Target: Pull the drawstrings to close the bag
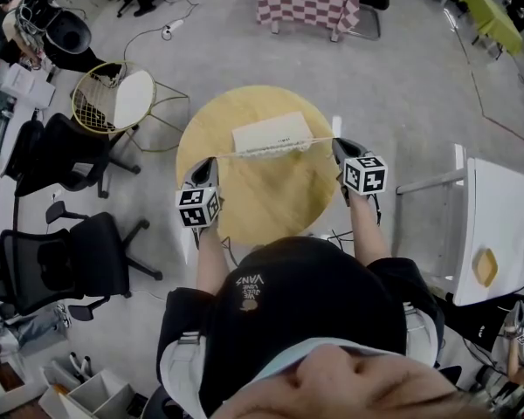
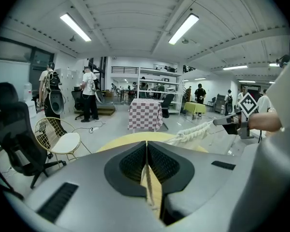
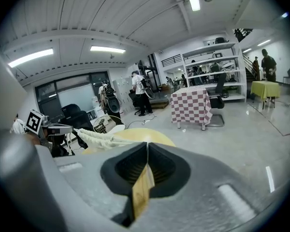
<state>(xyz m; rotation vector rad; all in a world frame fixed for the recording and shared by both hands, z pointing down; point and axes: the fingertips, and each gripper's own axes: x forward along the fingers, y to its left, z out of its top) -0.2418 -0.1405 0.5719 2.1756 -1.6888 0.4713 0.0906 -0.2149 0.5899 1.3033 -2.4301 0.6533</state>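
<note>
Both claws are clenched: the left gripper (image 1: 206,168) grasps the left drawstring (image 2: 147,177) and the right gripper (image 1: 341,147) grasps the right drawstring (image 3: 142,187). The cream bag (image 1: 272,133) lies on the far half of the round yellow table (image 1: 262,203), between the two grippers, its gathered mouth facing the person. Each cord runs taut sideways from that mouth to its gripper.

Head view looks down; both gripper views face forward, sharing checkered table (image 2: 145,114).
</note>
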